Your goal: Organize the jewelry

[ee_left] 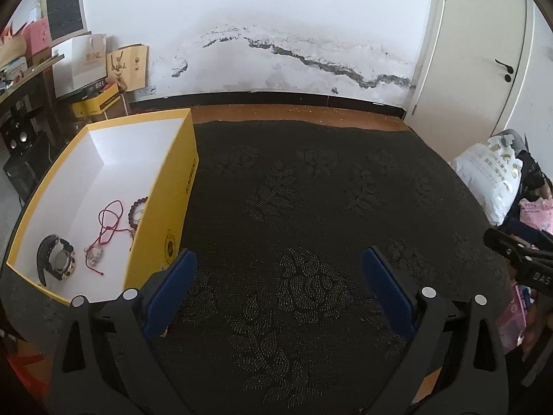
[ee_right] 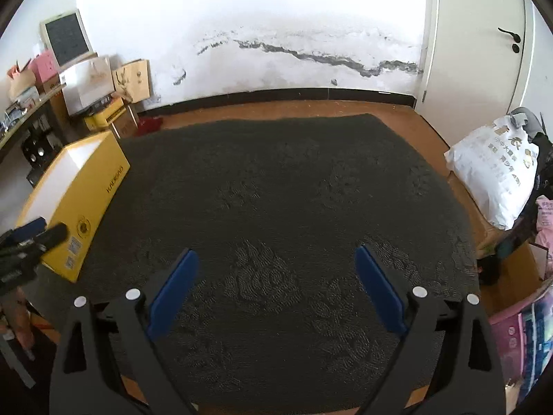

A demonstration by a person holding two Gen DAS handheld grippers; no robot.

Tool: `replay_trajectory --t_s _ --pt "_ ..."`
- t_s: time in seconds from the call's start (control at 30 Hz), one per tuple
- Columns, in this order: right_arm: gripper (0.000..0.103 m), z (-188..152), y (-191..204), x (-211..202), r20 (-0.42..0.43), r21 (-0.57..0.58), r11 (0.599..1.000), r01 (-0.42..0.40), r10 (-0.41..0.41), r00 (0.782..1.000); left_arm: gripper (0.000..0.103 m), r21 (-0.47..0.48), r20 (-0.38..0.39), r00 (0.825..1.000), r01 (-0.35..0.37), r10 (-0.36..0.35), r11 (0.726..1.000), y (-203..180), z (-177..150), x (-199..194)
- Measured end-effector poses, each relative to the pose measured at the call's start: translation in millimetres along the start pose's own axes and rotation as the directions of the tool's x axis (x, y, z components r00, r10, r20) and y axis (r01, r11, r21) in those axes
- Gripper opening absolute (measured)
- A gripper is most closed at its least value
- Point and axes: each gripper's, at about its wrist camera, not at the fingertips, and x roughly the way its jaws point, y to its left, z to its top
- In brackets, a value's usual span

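A yellow box (ee_left: pixel 183 173) with a white inside sits at the left of the dark mat (ee_left: pixel 311 224). In it lie a black watch (ee_left: pixel 57 259), a red cord necklace with a pendant (ee_left: pixel 107 228) and a dark bead bracelet (ee_left: pixel 136 211). My left gripper (ee_left: pixel 280 263) is open and empty above the mat, just right of the box. My right gripper (ee_right: pixel 276 259) is open and empty over the middle of the mat (ee_right: pixel 293 190). The box also shows in the right wrist view (ee_right: pixel 93 200), its inside mostly hidden. The right gripper's tip shows at the left wrist view's right edge.
A white sack (ee_right: pixel 494 176) and pink packages (ee_right: pixel 546 221) lie to the right of the mat. Paper bags and boxes (ee_left: pixel 90 65) stand by a shelf at the back left. A white door (ee_right: pixel 477 41) is at the back right.
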Motion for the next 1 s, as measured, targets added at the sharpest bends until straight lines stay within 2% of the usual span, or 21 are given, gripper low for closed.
replay_trajectory --t_s 0.07,0.2,0.5,1.0 --pt "0.095 2 4 1 0.007 -0.014 1.000 0.017 -0.017 1.000 0.095 -0.004 -0.001 1.000 0.002 -0.002 1.000 -1 1 2" --pt "0.095 5 13 5 -0.001 -0.024 1.000 -0.014 0.014 1.000 0.095 0.009 -0.020 1.000 -0.005 0.005 1.000 -4 -1 6" --pt "0.095 8 35 10 -0.012 -0.065 0.997 -0.029 0.028 1.000 0.095 0.002 -0.033 0.999 -0.018 0.018 1.000 -2 -2 7" --pt "0.095 6 37 17 -0.034 -0.059 0.997 -0.042 0.040 0.999 0.095 0.005 -0.036 0.999 -0.030 0.030 1.000 0 -3 9"
